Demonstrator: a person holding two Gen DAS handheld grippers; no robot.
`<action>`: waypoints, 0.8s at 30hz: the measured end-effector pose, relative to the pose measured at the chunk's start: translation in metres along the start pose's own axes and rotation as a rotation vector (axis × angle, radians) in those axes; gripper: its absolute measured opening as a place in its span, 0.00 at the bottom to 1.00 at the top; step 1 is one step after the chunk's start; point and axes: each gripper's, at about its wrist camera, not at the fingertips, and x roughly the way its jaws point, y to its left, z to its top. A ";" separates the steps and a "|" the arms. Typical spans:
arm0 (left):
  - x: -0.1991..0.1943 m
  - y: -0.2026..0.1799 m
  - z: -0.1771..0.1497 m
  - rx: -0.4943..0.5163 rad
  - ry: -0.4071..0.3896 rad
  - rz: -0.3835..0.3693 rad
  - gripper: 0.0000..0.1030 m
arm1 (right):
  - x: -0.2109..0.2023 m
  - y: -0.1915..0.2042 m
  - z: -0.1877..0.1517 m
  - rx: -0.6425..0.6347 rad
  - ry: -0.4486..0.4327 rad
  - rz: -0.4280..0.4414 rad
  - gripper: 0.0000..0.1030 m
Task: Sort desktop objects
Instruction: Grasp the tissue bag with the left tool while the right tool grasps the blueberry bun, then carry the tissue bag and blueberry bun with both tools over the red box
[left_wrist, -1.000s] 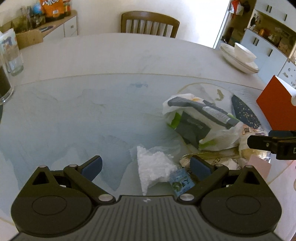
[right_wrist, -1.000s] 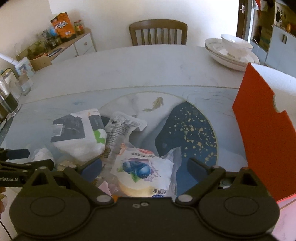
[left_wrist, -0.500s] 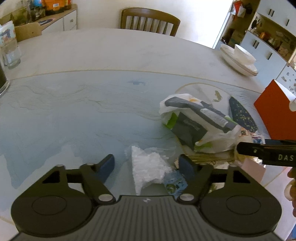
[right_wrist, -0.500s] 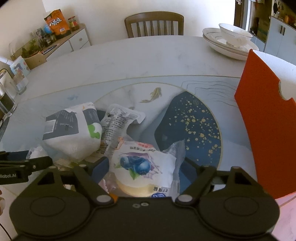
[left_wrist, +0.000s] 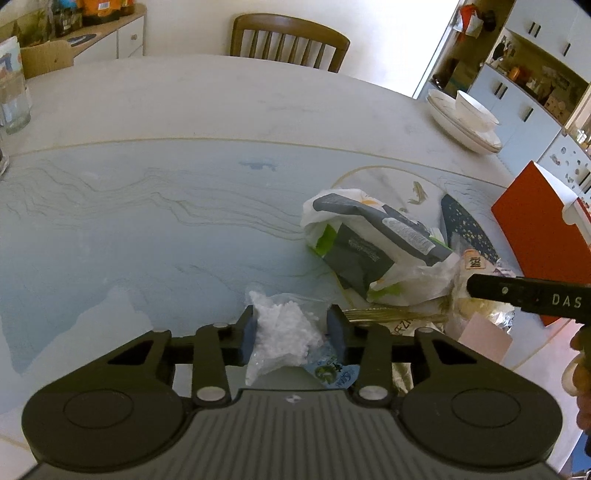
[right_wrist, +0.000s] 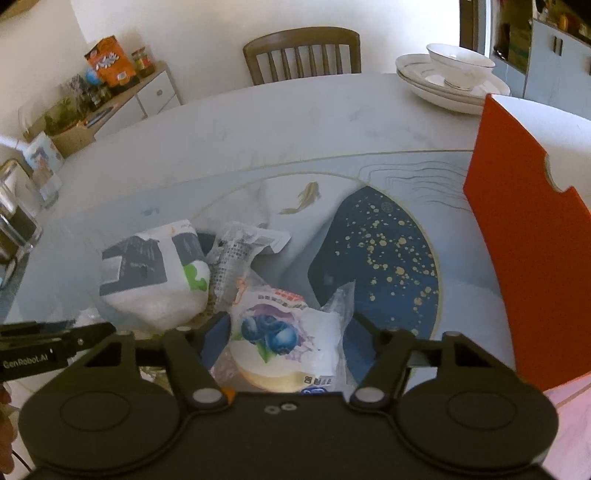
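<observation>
A white crumpled lump in a clear bag lies on the glass tabletop, and my left gripper is shut on it, one blue pad on each side. A small blue-green sachet lies just under its right finger. In the right wrist view a blueberry bun packet sits between the jaws of my right gripper, which are closing; the pads stand at the loose wrapper's edges without squeezing the bun. One black finger of the right gripper shows in the left wrist view.
A white, grey and green bag and a clear printed packet lie beyond the bun. A red box stands upright at the right. Stacked plates with a bowl and a chair are at the far side.
The left jaws closed from wide open onto the white lump. The right jaws narrowed from wide open to the sides of the bun packet. Both hands stayed about where they were.
</observation>
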 end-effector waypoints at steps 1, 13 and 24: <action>-0.001 0.000 0.000 -0.002 -0.001 0.000 0.36 | -0.001 -0.002 0.000 0.001 -0.002 0.000 0.60; -0.023 0.010 0.000 -0.068 -0.042 -0.006 0.34 | -0.029 -0.024 0.001 0.061 -0.080 -0.005 0.58; -0.052 -0.013 -0.002 -0.019 -0.089 -0.045 0.35 | -0.068 -0.030 -0.003 0.033 -0.115 0.027 0.58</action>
